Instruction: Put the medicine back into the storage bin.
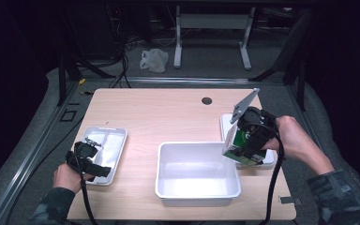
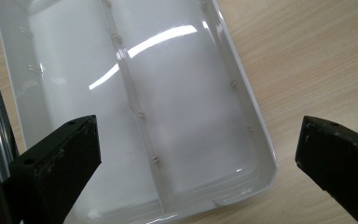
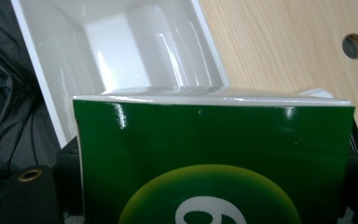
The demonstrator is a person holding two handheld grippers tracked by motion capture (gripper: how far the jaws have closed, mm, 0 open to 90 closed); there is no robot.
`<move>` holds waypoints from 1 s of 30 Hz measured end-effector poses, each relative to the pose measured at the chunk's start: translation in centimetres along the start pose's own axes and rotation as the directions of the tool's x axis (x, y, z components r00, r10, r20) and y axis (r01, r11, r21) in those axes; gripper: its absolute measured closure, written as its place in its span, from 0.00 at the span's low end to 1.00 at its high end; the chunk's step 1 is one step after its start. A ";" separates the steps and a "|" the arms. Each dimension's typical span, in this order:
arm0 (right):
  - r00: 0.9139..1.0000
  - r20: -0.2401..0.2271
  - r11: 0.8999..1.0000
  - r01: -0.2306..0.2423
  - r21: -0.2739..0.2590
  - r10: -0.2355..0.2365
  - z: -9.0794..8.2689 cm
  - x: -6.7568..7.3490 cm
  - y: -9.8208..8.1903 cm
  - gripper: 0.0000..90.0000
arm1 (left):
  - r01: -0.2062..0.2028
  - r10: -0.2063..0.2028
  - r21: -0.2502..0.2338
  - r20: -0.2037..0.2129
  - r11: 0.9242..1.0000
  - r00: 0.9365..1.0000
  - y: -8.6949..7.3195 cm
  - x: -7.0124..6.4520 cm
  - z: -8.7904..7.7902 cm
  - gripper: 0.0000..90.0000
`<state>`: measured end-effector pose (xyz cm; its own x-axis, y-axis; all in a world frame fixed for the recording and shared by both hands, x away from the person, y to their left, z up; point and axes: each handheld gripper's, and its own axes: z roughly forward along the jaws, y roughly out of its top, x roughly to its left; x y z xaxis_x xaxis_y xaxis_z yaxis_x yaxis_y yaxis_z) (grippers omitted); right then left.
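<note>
My right gripper (image 1: 249,143) is shut on a glossy green and white box (image 1: 236,149), tilted in the air above the right rim of the deep white bin (image 1: 197,190). In the right gripper view the green box (image 3: 214,158) spans the gap between the jaws, and the empty bin (image 3: 121,51) lies beyond it. My left gripper (image 1: 96,159) hovers open over the near end of a shallow white tray (image 1: 108,140) at the table's left. In the left gripper view its two black fingers (image 2: 56,168) stand wide apart over the empty two-compartment tray (image 2: 177,107).
A second white tray (image 1: 269,160) lies partly hidden under the right gripper, near the table's right edge. A round cable hole (image 1: 206,101) sits at the far side of the wooden table (image 1: 159,117). Table legs, cables and a white bag lie on the floor beyond.
</note>
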<state>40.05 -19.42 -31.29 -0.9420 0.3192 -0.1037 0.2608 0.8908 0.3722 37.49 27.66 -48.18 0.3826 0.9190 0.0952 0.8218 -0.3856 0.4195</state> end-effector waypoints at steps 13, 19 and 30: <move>0.990 -0.056 0.990 0.130 0.050 -0.127 4.3 1.7 3.2 0.18 | 0.005 -0.005 -0.001 0.002 1.000 1.000 0.0 0.1 0.0 0.00; 0.986 -0.072 0.988 0.151 0.036 -0.148 5.7 2.3 3.8 0.18 | 0.004 -0.004 -0.004 0.003 1.000 1.000 -0.1 0.2 0.0 0.00; 0.976 -0.087 0.979 0.202 0.034 -0.198 8.2 3.1 4.1 0.18 | 0.001 -0.001 -0.003 0.008 1.000 1.000 0.0 0.2 0.0 0.00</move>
<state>39.92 -12.14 -37.69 -0.9898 0.1070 -0.0944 0.0726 0.9473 0.3120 37.53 27.82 -48.16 0.3850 0.9188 0.0872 0.8212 -0.3841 0.4221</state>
